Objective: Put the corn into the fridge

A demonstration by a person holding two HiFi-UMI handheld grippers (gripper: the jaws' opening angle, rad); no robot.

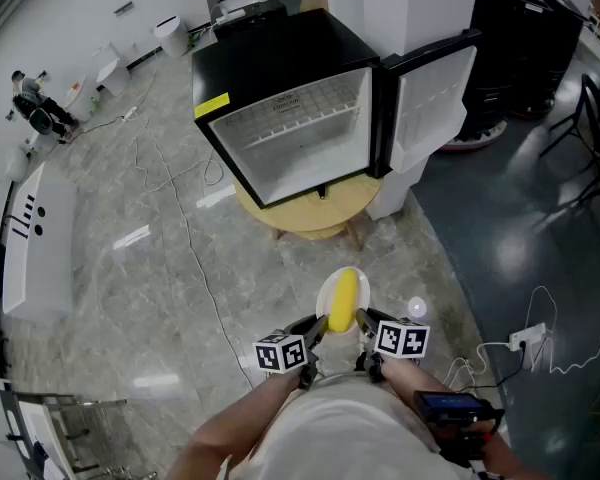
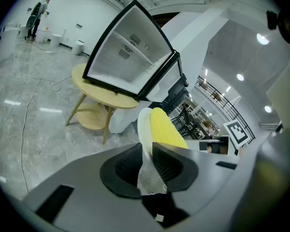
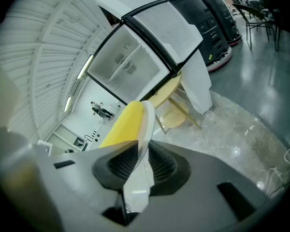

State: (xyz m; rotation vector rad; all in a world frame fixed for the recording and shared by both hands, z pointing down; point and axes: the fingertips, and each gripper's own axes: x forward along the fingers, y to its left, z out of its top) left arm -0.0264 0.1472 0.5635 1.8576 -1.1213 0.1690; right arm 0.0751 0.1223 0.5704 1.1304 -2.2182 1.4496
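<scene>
**Carrying the plated corn to the open fridge: both clamps on, approach not yet made**

- Mini fridge point(image 1: 300, 138): black case, white inside, door point(image 1: 435, 93) swung wide to its right side. It sits on a round yellow table point(image 1: 310, 213), well ahead of the person. A wire shelf point(image 1: 300, 118) splits the cavity; nothing visible inside.
- Floor between person and fridge: a thin cable point(image 1: 195, 258) trails off to the left of the path.
- White plate point(image 1: 364, 290): carried low in front of the body, roughly level in the head view.
- Corn point(image 1: 343, 303): one yellow cob lying lengthwise on the plate, loose, well short of the fridge.
- Left gripper point(image 1: 315, 330): jaws pinched onto the plate's near-left rim; its own view shows the rim wedged between the pads point(image 2: 162, 161).
- Right gripper point(image 1: 365, 320): likewise clamped on the near-right rim, with the rim seen between its pads point(image 3: 157, 163).

Judgement on the step: this is the carry. The cob is round and unrestrained, so tilt is the main risk. Move both hands together, matched in height, with no twist between the two clamps on the thin rim. Approach square to the opening, clear of the door edge. The plate must rise to table height and slide in flat, either beneath the shelf or onto it.
</scene>
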